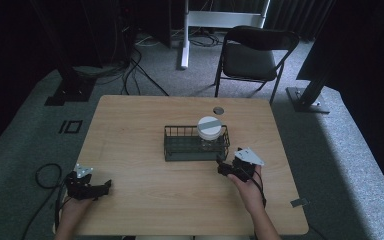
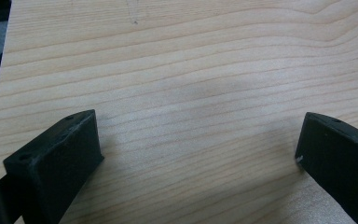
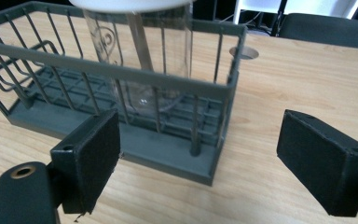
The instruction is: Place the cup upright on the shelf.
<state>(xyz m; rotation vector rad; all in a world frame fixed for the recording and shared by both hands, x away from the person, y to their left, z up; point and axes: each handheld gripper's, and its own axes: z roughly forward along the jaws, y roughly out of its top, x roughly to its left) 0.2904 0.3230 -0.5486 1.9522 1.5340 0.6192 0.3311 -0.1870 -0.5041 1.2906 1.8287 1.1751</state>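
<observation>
A dark green wire basket (image 1: 180, 144) (image 3: 121, 74) stands on the wooden table (image 1: 130, 130). Inside its right end stands a clear glass jar (image 1: 210, 139) (image 3: 140, 51) with a white lid (image 1: 209, 127) crossed by a grey stripe. My right gripper (image 1: 226, 166) (image 3: 198, 154) is open just in front of the basket's right front corner, empty, jaws wide apart. My left gripper (image 1: 102, 189) (image 2: 196, 154) rests low at the table's front left, open over bare wood with nothing between its jaws.
A round cable hole (image 1: 218, 110) (image 3: 244, 52) sits near the table's far edge. A black folding chair (image 1: 252, 55) stands behind the table. Stand legs and cables (image 1: 130, 70) lie on the grey carpet beyond it.
</observation>
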